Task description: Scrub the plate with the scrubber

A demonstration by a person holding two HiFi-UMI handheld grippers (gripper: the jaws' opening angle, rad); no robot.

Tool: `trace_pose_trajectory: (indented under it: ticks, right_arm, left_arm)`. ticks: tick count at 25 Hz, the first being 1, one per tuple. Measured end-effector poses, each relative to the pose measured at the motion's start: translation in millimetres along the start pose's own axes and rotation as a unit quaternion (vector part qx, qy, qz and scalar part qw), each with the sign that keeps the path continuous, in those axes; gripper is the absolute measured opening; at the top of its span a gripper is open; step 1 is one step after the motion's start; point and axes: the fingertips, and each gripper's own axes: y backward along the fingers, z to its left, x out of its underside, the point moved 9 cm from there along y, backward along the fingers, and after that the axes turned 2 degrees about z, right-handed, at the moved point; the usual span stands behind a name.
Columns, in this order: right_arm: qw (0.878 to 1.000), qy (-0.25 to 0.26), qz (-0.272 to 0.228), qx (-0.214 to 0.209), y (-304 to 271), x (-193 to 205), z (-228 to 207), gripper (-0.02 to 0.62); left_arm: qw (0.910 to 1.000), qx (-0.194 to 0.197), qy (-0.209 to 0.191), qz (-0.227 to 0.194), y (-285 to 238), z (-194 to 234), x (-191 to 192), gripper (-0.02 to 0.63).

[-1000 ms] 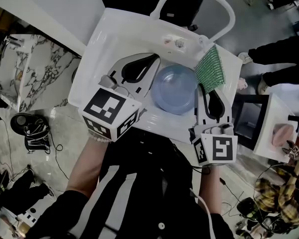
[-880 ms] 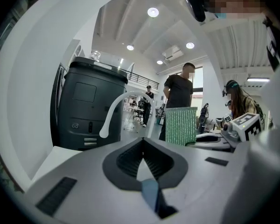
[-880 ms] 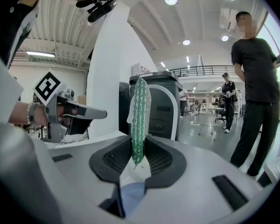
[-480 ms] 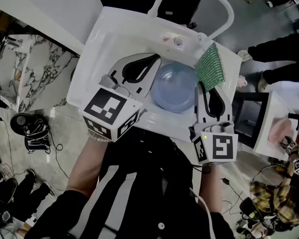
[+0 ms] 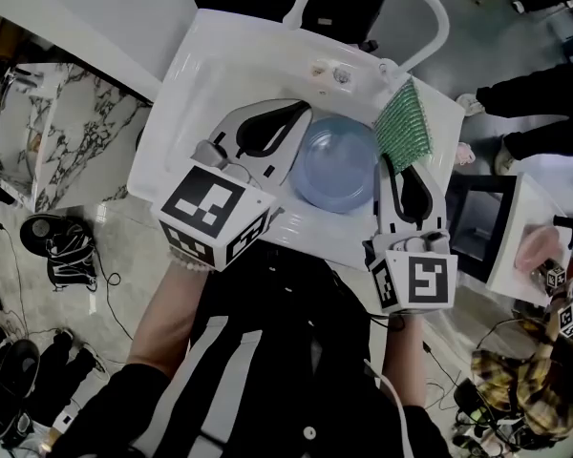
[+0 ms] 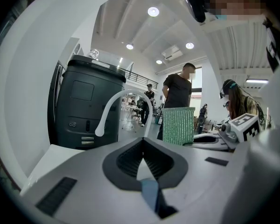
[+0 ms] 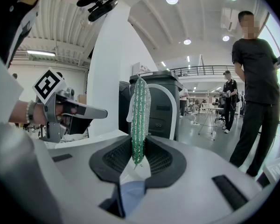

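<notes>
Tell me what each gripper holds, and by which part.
The right gripper pinches the scrubber by its lower edge, the rest standing up past the jaws. The left gripper is shut, with nothing between its jaws.

No lettering, label, brand or number can be read on anything here.

In the sink [image 5: 210,51], right gripper [image 5: 390,166] holds green scrubber [image 5: 404,127] beside blue plate [image 5: 336,165].

I'm in a big open hall here, round lights [image 6: 153,11] set in the white ceiling, a fat white pillar [image 7: 109,69], a dark grey cabinet [image 6: 84,106] ahead, glossy pale floor [image 5: 122,229] strewn with black cables [image 5: 72,256], and a marble-patterned slab [image 5: 67,132] off to my left.
</notes>
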Motion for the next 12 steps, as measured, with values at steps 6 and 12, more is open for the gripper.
trace_pose_trajectory:
  ticks: [6, 12]
  right_arm:
    - [1.0, 0.0, 0.001, -0.001, 0.6, 0.3, -1.6, 0.089]
    - [1.0, 0.002, 0.005, -0.002, 0.4, -0.7, 1.3, 0.089]
  left_arm:
    - [1.0, 0.0, 0.001, 0.001, -1.2, -1.8, -0.1, 0.0]
    - [1.0, 0.002, 0.004, 0.002, 0.4, -0.4, 0.3, 0.0]
